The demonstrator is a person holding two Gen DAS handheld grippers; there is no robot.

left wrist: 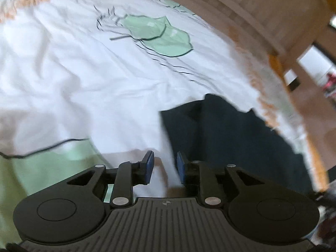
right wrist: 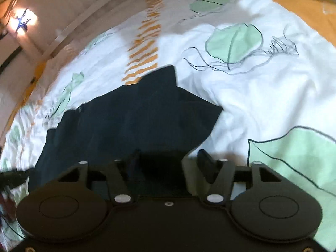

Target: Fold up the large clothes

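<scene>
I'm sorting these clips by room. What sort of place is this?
Most likely a bedroom: a dark garment lies on a white duvet with green leaf prints, and a pale wooden bed frame edges it.

Dark navy garment (right wrist: pixel 134 117), white green-leaf bedsheet (left wrist: pixel 84 73)

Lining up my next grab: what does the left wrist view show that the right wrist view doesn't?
Only the left wrist view: the left gripper, jaws open over white cloth just left of the garment's edge, plus wooden furniture beyond the bed. Only the right wrist view: the right gripper, jaws open above the garment, and a lit wall lamp. Both: the dark navy garment on the white leaf-print bedspread.
</scene>
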